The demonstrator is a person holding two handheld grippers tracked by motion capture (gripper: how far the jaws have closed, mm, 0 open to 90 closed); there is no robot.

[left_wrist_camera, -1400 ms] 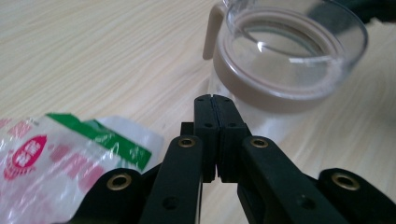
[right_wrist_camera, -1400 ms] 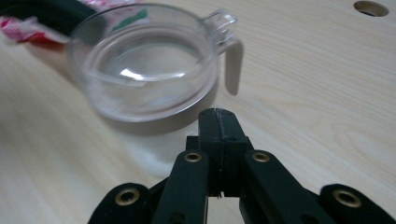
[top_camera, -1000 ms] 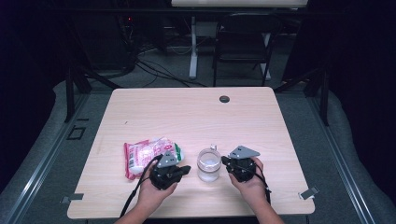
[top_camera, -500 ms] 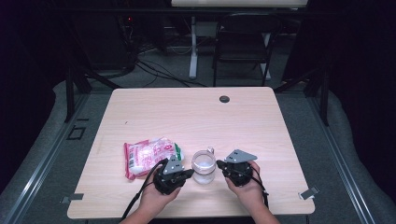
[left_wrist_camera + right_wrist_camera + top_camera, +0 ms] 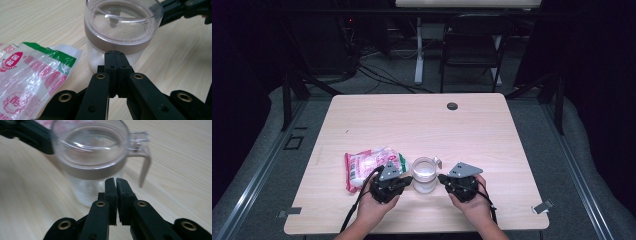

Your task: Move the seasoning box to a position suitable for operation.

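Observation:
A clear jar (image 5: 424, 175) with a bronze band, a clear lid and a side handle stands near the table's front edge, some white stuff at its bottom (image 5: 120, 32) (image 5: 92, 157). A red, white and green plastic bag (image 5: 367, 167) (image 5: 30, 75) lies flat just left of it. My left gripper (image 5: 409, 181) (image 5: 115, 53) points at the jar's left side, shut and empty, tips just short of the glass. My right gripper (image 5: 441, 178) (image 5: 116, 180) faces the jar's right side. Its jaws have just been opening: a narrow slit parts them, with nothing between.
The light wooden table (image 5: 492, 145) has a small dark grommet (image 5: 452, 106) at its far middle. A black chair (image 5: 472, 45) and cables stand on the floor behind. Each gripper shows across the jar in the other's view: the right gripper (image 5: 180, 10), the left gripper (image 5: 27, 135).
Both hands have shifted only slightly and stay on either side of the jar. The jar and the bag lie where they were.

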